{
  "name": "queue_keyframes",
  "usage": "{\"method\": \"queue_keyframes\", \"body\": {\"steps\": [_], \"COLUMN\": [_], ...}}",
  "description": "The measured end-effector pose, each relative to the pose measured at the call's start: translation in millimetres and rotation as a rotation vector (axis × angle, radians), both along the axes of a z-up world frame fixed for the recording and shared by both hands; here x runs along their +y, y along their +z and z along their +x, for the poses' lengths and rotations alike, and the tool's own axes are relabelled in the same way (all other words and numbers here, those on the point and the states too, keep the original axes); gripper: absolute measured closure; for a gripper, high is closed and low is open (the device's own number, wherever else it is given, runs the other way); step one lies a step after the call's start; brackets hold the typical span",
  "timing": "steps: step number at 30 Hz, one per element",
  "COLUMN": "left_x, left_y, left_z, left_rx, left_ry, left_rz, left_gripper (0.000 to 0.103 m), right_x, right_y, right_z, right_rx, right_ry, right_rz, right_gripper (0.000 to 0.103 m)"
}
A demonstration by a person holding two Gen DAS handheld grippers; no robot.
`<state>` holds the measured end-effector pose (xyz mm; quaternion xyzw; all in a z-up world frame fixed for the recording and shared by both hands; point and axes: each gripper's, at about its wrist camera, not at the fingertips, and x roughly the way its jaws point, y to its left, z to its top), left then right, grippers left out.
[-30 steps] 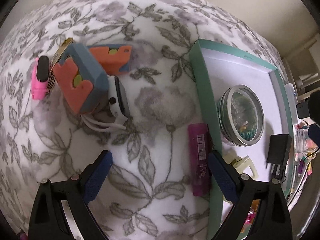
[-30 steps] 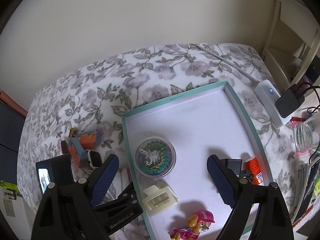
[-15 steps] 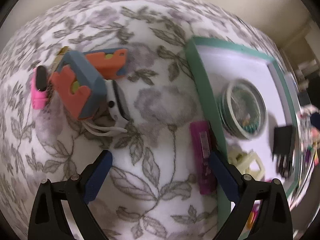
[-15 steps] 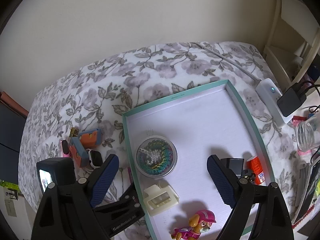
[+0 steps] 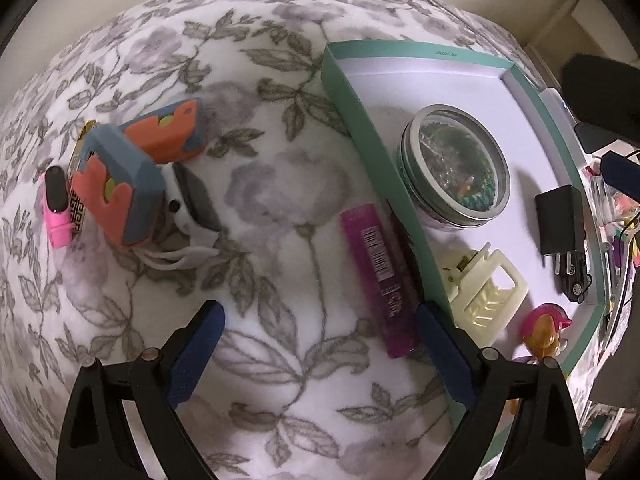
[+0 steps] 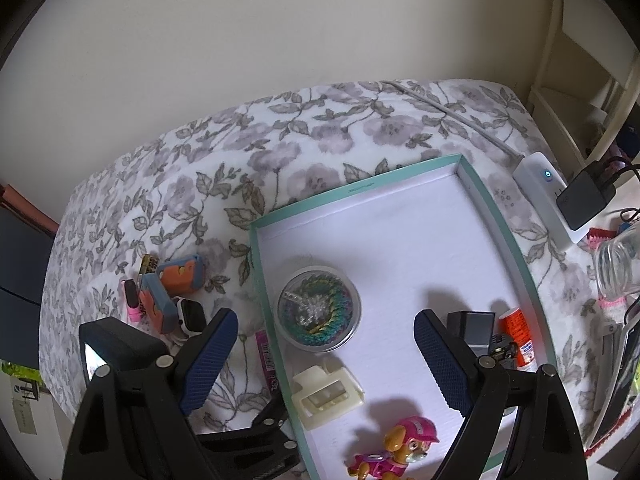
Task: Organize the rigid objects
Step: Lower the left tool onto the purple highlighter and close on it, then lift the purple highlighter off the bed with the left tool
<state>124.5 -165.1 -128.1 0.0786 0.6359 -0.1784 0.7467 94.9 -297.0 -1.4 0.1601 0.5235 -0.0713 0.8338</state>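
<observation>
- So the teal tray (image 6: 516,240) on the floral blanket (image 5: 280,184) is the landmark here, and it's already got a round tin of beads (image 6: 318,312), a cream hair claw clip (image 6: 326,396), a pink pup toy (image 6: 394,448), a black plug (image 6: 474,328) and an orange glue stick (image 6: 518,336) in it.
- Looks to me like the next one up is the purple tube (image 5: 378,276), lying on the blanket flat against the tray's outer left wall.
- Left gripper (image 5: 320,344) hangs over the blanket just left of the tray, jaws spread wide with nothing in them. The tube's near end sits just inside its right finger.
- Right gripper (image 6: 324,360) is parked above the tray, also wide and empty.
- Tip if you ask me: centre the left claw across the tube's short width, and watch that right finger, it's basically on the tray wall. Nudging the tube away from the wall first might help.
- Further left of the tray there's a pile left: two orange-and-blue foam blocks (image 5: 124,184), a white smartwatch (image 5: 192,204) and a pink highlighter (image 5: 56,208).
</observation>
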Motion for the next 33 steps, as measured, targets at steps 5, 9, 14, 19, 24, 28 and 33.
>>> {"method": "queue_keyframes", "body": {"steps": [5, 9, 14, 19, 24, 28, 33], "left_x": [-7.9, -13.6, -17.0, -10.8, -10.9, -6.4, 6.5], "left_y": [-0.3, -6.0, -3.9, 5.9, 11.0, 16.6, 23.0], "left_z": [-5.8, -5.1, -6.4, -0.2, 0.2, 3.5, 7.0], "left_rx": [-0.007, -0.034, -0.065, -0.056, -0.057, -0.055, -0.034], "left_ry": [-0.001, 0.0, 0.012, 0.028, 0.001, -0.003, 0.03], "left_rz": [-0.002, 0.102, 0.152, 0.105, 0.087, 0.076, 0.06], "left_gripper": [0.007, 0.006, 0.007, 0.034, 0.051, 0.081, 0.082], "right_x": [-2.0, -0.7, -1.2, 0.3, -1.5, -0.4, 3.2], "right_y": [0.9, 0.5, 0.3, -1.9, -2.2, -2.9, -5.4], "right_z": [0.4, 0.7, 0.3, 1.3, 0.8, 0.9, 2.9], "right_rx": [0.0, 0.002, 0.003, 0.009, 0.002, -0.005, 0.013], "right_ry": [-0.005, 0.001, 0.002, 0.004, 0.0, 0.004, 0.005], "right_rz": [0.003, 0.001, 0.002, 0.003, 0.024, 0.057, 0.017], "right_gripper": [0.012, 0.012, 0.012, 0.012, 0.012, 0.012, 0.012]}}
